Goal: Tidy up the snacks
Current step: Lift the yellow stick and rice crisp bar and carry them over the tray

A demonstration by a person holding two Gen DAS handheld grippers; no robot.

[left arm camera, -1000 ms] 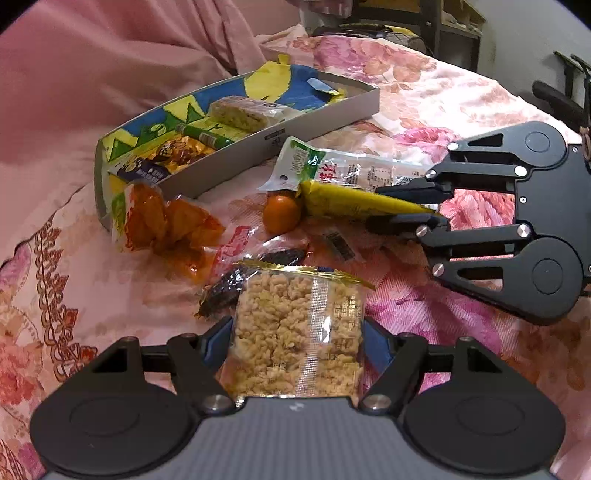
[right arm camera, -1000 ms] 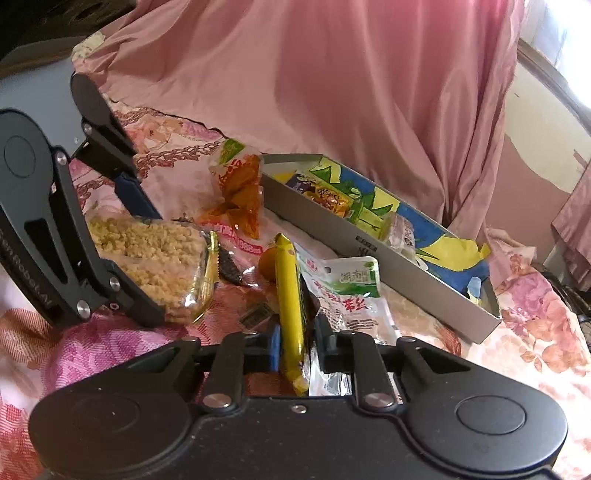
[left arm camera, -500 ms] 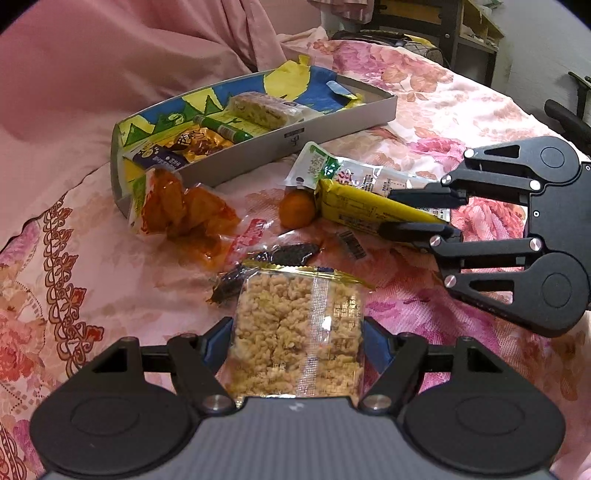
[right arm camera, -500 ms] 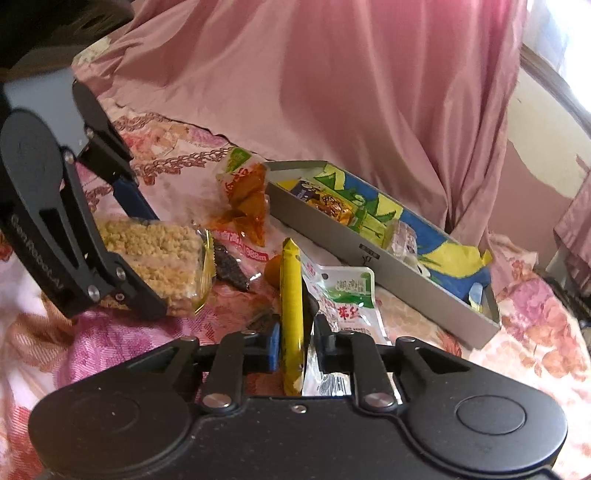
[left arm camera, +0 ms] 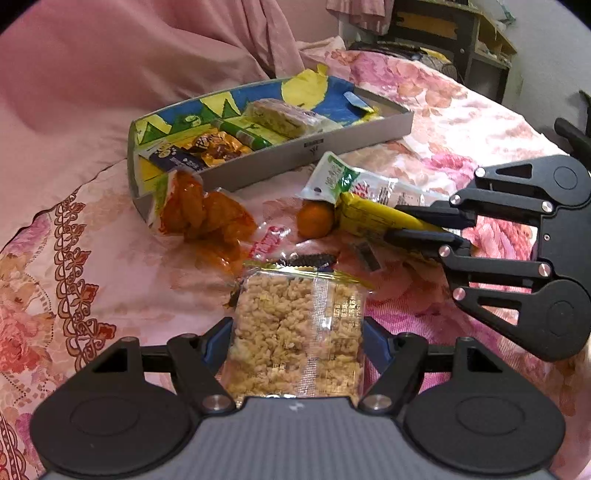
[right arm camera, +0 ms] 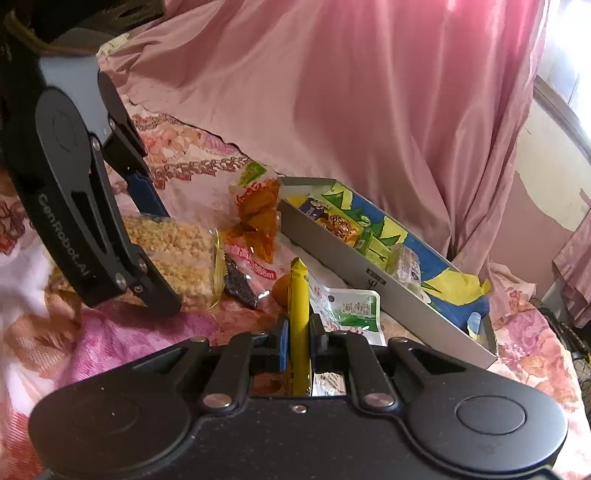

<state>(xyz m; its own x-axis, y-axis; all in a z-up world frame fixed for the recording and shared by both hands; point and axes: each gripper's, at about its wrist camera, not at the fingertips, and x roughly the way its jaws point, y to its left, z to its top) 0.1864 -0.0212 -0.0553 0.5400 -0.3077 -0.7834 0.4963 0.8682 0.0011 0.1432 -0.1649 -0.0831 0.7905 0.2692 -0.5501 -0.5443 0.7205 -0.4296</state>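
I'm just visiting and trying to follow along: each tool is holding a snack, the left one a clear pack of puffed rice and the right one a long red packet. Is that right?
Nearly. The right tool grips a long yellow packet, not a red one; the right wrist view shows it pinched between the fingers. The left tool does hold the clear puffed rice pack.

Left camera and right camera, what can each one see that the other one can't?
Only the left wrist view shows the dark wooden shelf behind the bed and the flat front of the clear crispy rice packet in the left gripper.

Only the right wrist view shows the bright window and cream wall.

Both show the grey cardboard tray, the small orange fruit, and the yellow stick packet pinched in the right gripper.
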